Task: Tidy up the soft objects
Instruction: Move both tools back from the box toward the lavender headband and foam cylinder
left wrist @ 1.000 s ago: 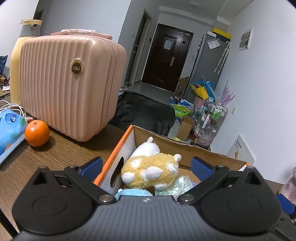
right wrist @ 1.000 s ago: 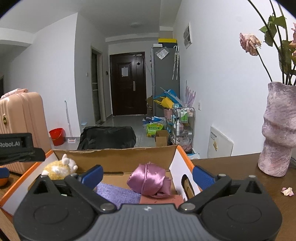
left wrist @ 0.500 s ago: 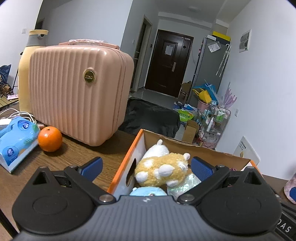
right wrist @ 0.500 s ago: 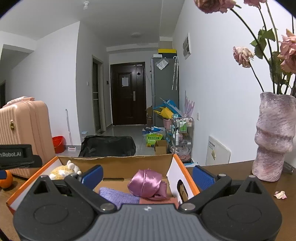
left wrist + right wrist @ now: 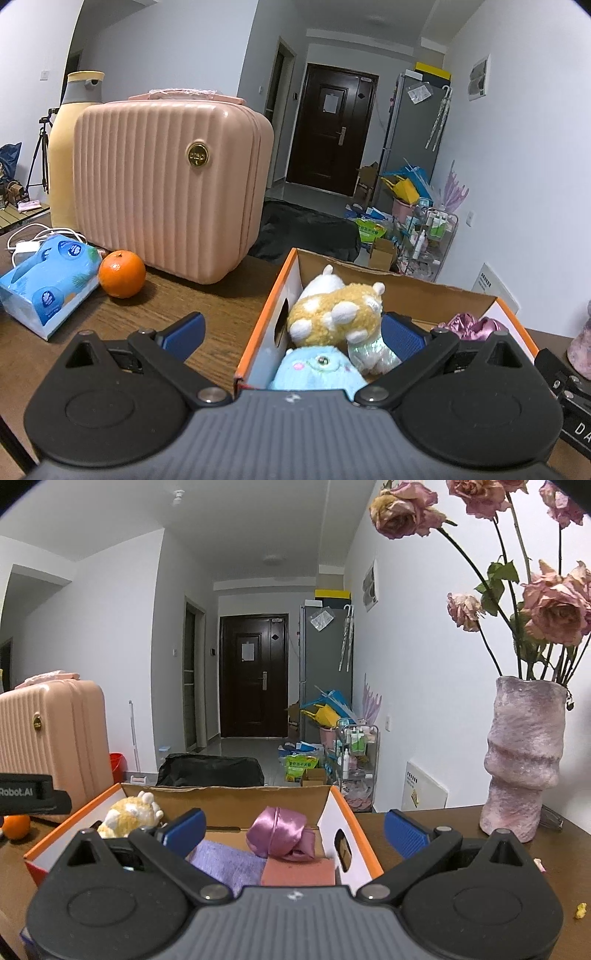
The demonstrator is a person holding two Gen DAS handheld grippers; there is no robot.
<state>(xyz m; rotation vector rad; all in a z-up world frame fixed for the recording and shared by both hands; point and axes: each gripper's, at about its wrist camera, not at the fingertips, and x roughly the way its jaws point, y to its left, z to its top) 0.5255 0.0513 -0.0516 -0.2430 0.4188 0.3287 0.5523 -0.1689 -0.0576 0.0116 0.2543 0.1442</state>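
Note:
An open cardboard box with an orange rim (image 5: 263,314) (image 5: 354,812) sits on the brown table. It holds a yellow-and-white plush (image 5: 334,314) (image 5: 127,812), a light blue plush (image 5: 314,371), a shiny pale toy (image 5: 371,354), a pink satin cloth (image 5: 279,830) (image 5: 474,325), a purple cloth (image 5: 225,862) and a terracotta sponge (image 5: 299,871). My left gripper (image 5: 291,332) is open and empty, back from the box's left end. My right gripper (image 5: 293,829) is open and empty, back from the box's right end.
A pink ribbed case (image 5: 170,177) (image 5: 48,734) stands at the back left, with a yellow bottle (image 5: 68,147) behind it. An orange (image 5: 122,273) and a blue tissue pack (image 5: 46,282) lie left of the box. A pink vase with dried roses (image 5: 524,757) stands right.
Both grippers have drawn back and risen from the box, so more of the table, the tissue pack and the vase's flowers show. Both stay open and empty.

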